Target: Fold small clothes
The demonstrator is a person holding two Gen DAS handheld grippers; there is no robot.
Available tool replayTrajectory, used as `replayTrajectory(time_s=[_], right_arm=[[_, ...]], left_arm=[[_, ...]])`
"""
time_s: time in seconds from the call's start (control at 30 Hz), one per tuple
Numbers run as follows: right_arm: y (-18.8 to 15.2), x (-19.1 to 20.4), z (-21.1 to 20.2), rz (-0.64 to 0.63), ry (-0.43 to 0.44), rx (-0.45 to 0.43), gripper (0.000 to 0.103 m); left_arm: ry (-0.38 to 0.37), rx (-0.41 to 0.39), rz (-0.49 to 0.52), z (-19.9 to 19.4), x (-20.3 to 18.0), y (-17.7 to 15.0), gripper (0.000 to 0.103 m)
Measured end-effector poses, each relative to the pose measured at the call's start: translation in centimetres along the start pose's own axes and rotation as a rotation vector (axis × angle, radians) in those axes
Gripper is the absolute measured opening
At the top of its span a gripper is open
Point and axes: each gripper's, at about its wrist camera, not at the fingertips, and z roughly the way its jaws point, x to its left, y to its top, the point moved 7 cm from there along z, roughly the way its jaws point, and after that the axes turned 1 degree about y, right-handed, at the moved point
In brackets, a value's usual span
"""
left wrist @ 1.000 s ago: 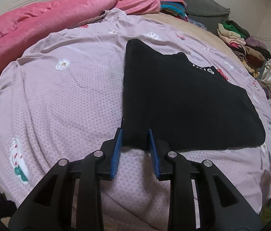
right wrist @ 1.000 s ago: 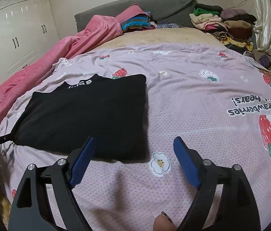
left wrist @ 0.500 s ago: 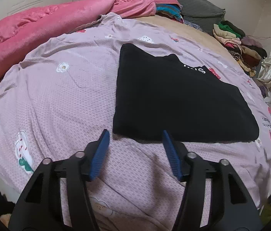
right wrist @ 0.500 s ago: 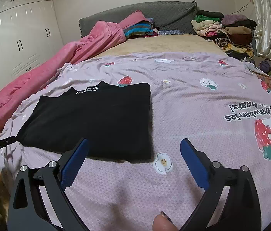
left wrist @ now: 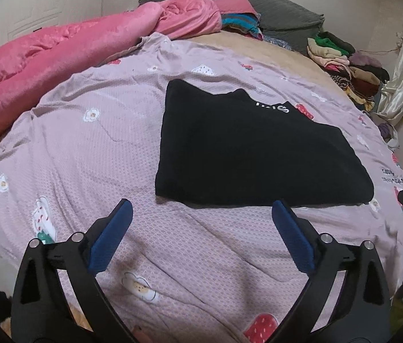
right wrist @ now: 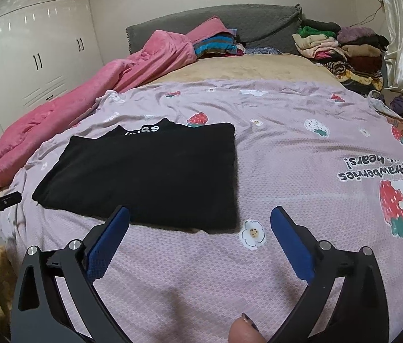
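black sweater (left wrist: 247, 151) lies folded flat on the lilac bedspread (left wrist: 81, 154), collar lettering showing | left hand-held gripper (left wrist: 201, 228) released, jaws wide, just short of its near edge | right hand-held gripper (right wrist: 200, 231) released by the near corner | I'd pinch both near corners evenly and carry the fold over without dragging, I judge.

The folded garment (left wrist: 247, 148) is plain black with white lettering at its 12 o'clock edge. The bedsheet (right wrist: 301, 171) is lilac, printed with red strawberries and white flowers. At 10 o'clock the blanket (left wrist: 58, 51) is pink. Both grippers' pads (right wrist: 107, 240) are blue on black frames.
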Motion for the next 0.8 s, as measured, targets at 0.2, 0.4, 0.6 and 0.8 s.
replayTrajectory(time_s=[0.2,0.4,0.6,0.8], right_arm=[[0.0,1.0,-0.4,-0.008,0.009,-0.003,0.099],[0.0,3.0,-0.6,-0.044,0.032,-0.003,0.098],[0.1,5.4,-0.7,-0.082,0.062,-0.006,0.099],[0.1,8.1,-0.2,-0.127,0.092,0.005,0.099]], left_arm=[[-0.003,-0.007,0.016,-0.8,-0.5,-0.1,0.093],[-0.002,-0.013,0.022,-1.5,-0.6,-0.4,0.093],[0.001,-0.025,0.012,-2.0,0.1,-0.4,0.093],[0.013,-0.036,-0.010,-2.4,1.5,-0.4,0.093]])
